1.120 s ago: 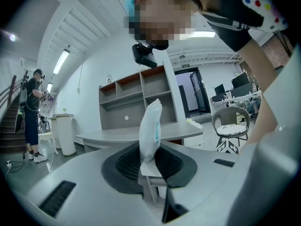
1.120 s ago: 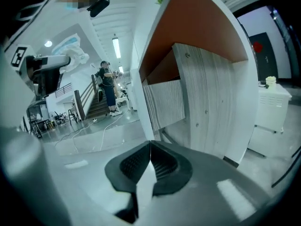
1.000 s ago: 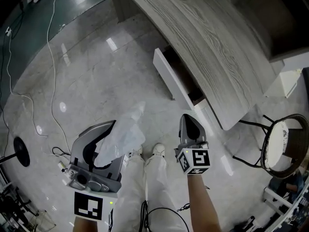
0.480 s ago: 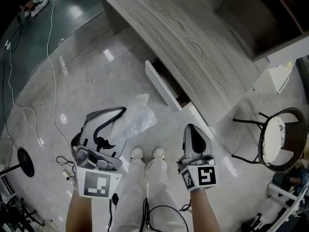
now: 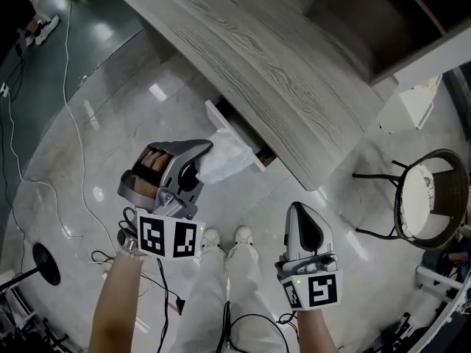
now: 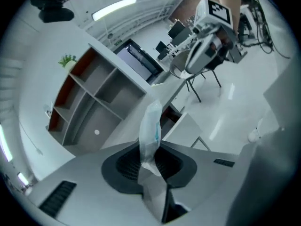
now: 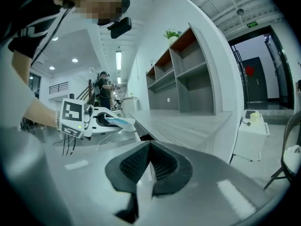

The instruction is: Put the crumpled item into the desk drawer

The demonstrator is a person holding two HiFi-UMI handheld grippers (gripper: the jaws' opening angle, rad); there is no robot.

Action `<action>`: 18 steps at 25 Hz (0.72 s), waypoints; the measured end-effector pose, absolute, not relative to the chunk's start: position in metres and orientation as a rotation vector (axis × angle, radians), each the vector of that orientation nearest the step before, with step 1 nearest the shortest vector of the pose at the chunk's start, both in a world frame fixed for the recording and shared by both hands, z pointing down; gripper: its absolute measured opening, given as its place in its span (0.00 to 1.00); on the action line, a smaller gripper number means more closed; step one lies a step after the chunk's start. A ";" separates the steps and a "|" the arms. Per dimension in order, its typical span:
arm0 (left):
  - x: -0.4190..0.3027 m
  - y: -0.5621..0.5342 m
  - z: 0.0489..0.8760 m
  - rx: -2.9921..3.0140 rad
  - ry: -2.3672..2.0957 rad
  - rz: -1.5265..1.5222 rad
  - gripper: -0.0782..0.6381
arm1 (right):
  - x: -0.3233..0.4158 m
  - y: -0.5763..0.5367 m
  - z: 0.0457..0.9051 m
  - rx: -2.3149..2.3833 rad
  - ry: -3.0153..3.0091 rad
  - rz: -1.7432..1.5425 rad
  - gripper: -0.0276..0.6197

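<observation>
The crumpled item (image 5: 227,155) is a thin, whitish plastic bag with a blue tinge. My left gripper (image 5: 200,155) is shut on it and holds it right at the front of the open white desk drawer (image 5: 229,129). The bag's free end hangs over the drawer's front panel. In the left gripper view the bag (image 6: 151,128) stands up from between the closed jaws, with the drawer (image 6: 184,126) just beyond. My right gripper (image 5: 307,223) is shut and empty, held low near the person's legs. The right gripper view shows the left gripper (image 7: 94,121) with the bag (image 7: 119,121).
A long grey wood-grain desk (image 5: 250,57) runs diagonally above the drawer. A round black-framed chair (image 5: 425,204) stands at the right, with a white cabinet (image 5: 409,101) behind it. Cables (image 5: 73,87) trail over the glossy floor at the left. The person's shoes (image 5: 227,236) are below.
My left gripper has carried the bag up and forward from beside the legs to the drawer's front. The right gripper has dropped lower in view and stays shut.
</observation>
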State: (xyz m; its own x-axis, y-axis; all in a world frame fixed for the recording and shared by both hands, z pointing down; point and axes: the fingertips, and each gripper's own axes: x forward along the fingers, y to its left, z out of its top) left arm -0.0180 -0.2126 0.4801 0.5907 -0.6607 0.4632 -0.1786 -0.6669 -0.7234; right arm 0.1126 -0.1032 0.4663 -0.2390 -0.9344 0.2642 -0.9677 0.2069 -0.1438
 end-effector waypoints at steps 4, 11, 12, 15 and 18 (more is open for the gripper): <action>-0.008 -0.232 0.502 -2.056 0.575 -1.103 0.20 | 0.121 -0.099 0.468 1.889 -2.304 0.426 0.06; 0.007 -0.252 0.526 -1.911 0.456 -1.234 0.20 | 0.138 -0.091 0.468 1.952 -2.259 0.458 0.06; 0.009 -0.255 0.528 -1.896 0.446 -1.249 0.20 | 0.139 -0.090 0.468 1.955 -2.256 0.461 0.06; 0.017 -0.261 0.531 -1.846 0.404 -1.284 0.20 | 0.141 -0.089 0.470 1.957 -2.251 0.470 0.06; 0.024 -0.263 0.536 -1.774 0.348 -1.303 0.20 | 0.141 -0.089 0.473 1.957 -2.246 0.480 0.06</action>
